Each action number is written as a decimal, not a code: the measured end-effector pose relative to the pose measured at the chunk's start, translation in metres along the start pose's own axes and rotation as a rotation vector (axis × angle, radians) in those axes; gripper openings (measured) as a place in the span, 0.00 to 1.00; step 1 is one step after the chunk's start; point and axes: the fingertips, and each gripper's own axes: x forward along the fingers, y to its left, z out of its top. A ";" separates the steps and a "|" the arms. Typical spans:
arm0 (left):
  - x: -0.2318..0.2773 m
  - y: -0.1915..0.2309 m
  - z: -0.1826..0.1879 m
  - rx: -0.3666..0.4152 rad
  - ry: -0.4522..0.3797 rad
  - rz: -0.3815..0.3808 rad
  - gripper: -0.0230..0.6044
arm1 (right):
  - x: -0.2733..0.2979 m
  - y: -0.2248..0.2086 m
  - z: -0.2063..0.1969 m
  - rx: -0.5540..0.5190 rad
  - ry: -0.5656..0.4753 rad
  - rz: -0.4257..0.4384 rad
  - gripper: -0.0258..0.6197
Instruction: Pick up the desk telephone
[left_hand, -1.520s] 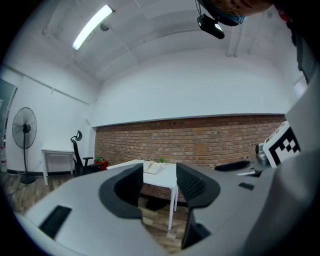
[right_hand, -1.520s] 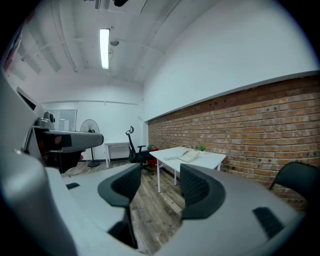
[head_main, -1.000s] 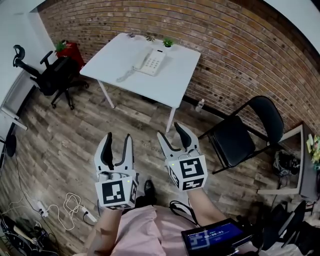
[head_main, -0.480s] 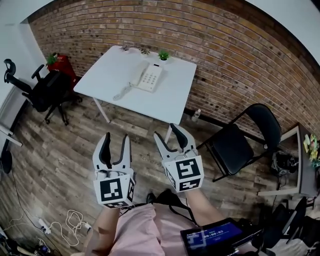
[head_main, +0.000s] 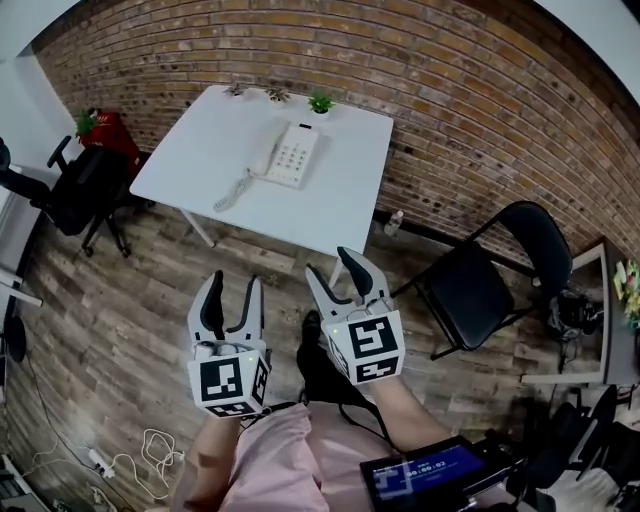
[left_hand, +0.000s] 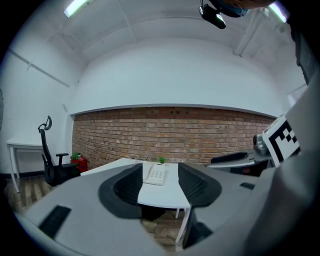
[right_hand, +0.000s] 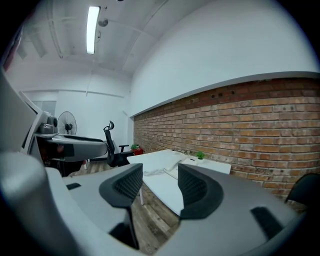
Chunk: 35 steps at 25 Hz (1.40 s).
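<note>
Our left gripper (head_main: 233, 292) and right gripper (head_main: 334, 268), lower centre, hold their jaws apart, empty; the white corded desk telephone (head_main: 286, 155) lies upper centre on a white rectangular table (head_main: 335, 210).

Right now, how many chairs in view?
2. A black office chair left of the table; a black folding chair right of it, by the brick wall. The dark clutter at the lower right may hide more.
</note>
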 end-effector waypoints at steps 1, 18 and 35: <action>0.010 0.000 -0.002 0.004 0.007 -0.004 0.40 | 0.008 -0.005 0.000 0.004 0.001 -0.002 0.39; 0.219 0.031 -0.039 0.039 0.195 -0.100 0.46 | 0.187 -0.109 -0.026 0.117 0.122 -0.015 0.39; 0.356 0.048 0.051 0.075 0.083 -0.237 0.50 | 0.276 -0.189 0.068 0.085 0.005 -0.105 0.40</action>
